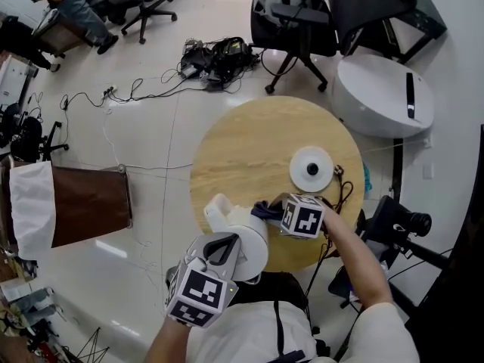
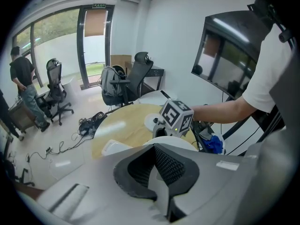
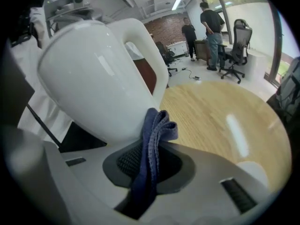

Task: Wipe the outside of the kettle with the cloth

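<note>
Round wooden surface (image 1: 242,142) in an open office: the white kettle (image 1: 246,237) sits tilted at its near edge, well apart from its round base (image 1: 312,169). The left gripper (image 2: 157,172) has its jaws pressed together on a pale part of the kettle. The right gripper (image 3: 150,168) pinches a folded blue cloth (image 3: 152,144), whose free end touches the kettle's side. Hard rubbing could likely twist the kettle out of that narrow pinch, or drag the cloth from the jaws.

Kettle (image 1: 243,240): I count one.
Cloth (image 3: 153,135): one.
Kettle base (image 1: 312,169): one.
Desk (image 1: 242,150): one.
Hand-held grippers (image 2: 157,161) (image 3: 151,165): two.
Bystanders (image 3: 212,22) (image 3: 189,32): two, I think.
</note>
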The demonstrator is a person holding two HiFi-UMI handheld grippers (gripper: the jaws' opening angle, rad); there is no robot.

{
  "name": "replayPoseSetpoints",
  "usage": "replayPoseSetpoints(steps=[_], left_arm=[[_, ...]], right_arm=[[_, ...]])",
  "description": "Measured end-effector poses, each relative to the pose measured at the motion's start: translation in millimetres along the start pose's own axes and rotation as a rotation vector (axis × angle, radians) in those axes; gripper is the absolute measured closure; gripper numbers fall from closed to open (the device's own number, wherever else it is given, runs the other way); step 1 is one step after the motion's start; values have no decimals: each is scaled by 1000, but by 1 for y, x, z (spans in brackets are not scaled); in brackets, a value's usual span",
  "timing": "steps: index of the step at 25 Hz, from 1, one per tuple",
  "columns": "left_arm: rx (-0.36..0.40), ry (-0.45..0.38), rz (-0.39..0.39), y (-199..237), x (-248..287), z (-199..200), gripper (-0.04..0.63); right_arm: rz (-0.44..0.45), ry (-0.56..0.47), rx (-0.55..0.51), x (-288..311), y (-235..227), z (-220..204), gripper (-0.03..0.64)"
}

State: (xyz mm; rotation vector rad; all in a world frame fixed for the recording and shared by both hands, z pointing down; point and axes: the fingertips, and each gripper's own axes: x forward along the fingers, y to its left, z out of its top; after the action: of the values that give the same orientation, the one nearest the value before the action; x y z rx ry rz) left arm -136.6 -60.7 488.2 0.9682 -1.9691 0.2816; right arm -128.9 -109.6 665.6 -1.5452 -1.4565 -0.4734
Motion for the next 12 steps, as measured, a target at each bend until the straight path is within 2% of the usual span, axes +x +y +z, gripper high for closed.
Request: replayPoseSetpoints(steps=[5,12], left_arm=[[0,3,-5,-1,1,0,595],[8,11,-6,-1,1,0,595]], right_arm=[[-15,-70,-153,-59,29,42,546],[-44,-82,-347,-101,46,79,546]])
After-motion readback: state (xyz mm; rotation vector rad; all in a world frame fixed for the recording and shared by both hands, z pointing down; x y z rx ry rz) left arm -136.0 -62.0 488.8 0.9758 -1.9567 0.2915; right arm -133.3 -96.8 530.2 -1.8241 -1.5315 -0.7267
